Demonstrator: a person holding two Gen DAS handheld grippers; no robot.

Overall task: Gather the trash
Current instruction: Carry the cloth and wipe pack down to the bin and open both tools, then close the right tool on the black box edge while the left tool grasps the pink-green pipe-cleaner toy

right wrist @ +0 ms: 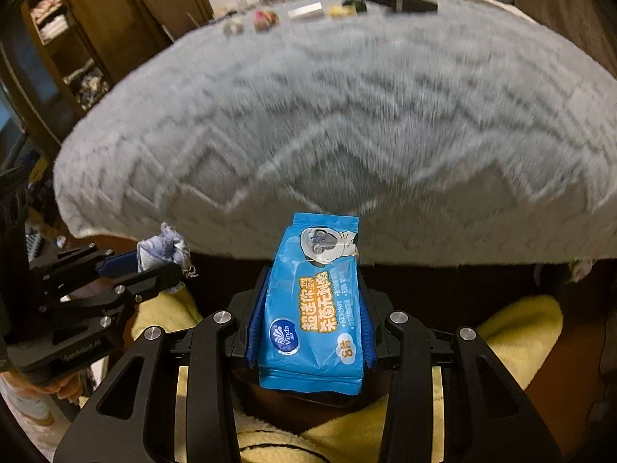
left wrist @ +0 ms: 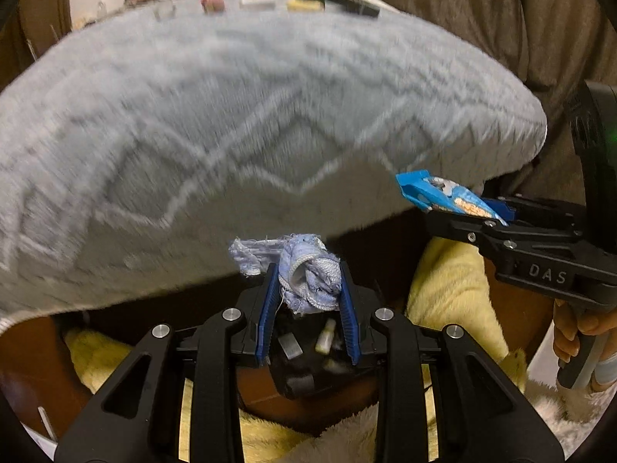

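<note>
My left gripper (left wrist: 308, 270) is shut on a crumpled blue-and-white cloth scrap (left wrist: 308, 281), which bulges out between its blue pads. My right gripper (right wrist: 314, 274) is shut on a blue wet-wipe packet (right wrist: 314, 308) that lies lengthwise between the fingers. The left wrist view shows the right gripper (left wrist: 432, 208) at the right edge with the packet (left wrist: 435, 193). The right wrist view shows the left gripper (right wrist: 173, 266) at the left with the scrap (right wrist: 166, 250). Below the left fingers is a dark container (left wrist: 297, 382) with a few pale scraps in it.
A thick grey fluffy blanket (left wrist: 270, 115) fills the space ahead, its edge just above both grippers. Small items line its far side: a red one (left wrist: 212, 0), a white box (left wrist: 257, 0), a black one (left wrist: 351, 2). Yellow fleece (left wrist: 451, 289) lies below. A hand (left wrist: 570, 332) holds the right gripper.
</note>
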